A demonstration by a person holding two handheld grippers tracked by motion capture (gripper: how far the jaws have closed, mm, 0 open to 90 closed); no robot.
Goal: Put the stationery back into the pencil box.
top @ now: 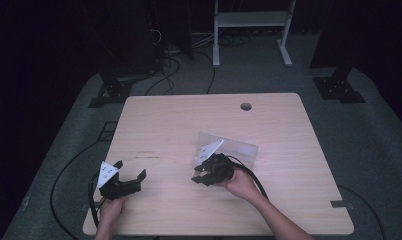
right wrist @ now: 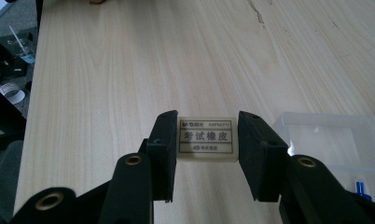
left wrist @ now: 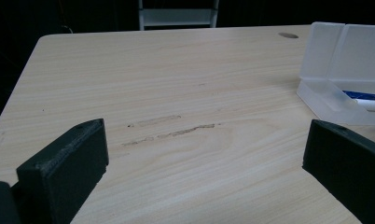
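A cream rectangular eraser with a printed label sits between the pads of my right gripper, which is shut on its two short ends. In the high view, that right gripper is at mid-table, just in front of a clear plastic box with its lid raised. The box has a blue and white pen lying in it. My left gripper rests near the table's front left, with its jaws wide apart. Nothing lies between its fingers, just bare wood.
The light wooden table has a round cable hole at the back and faint scuff marks near its middle. Cables trail from both grippers off the front edge. Dark floor, stands and a white frame lie beyond the table.
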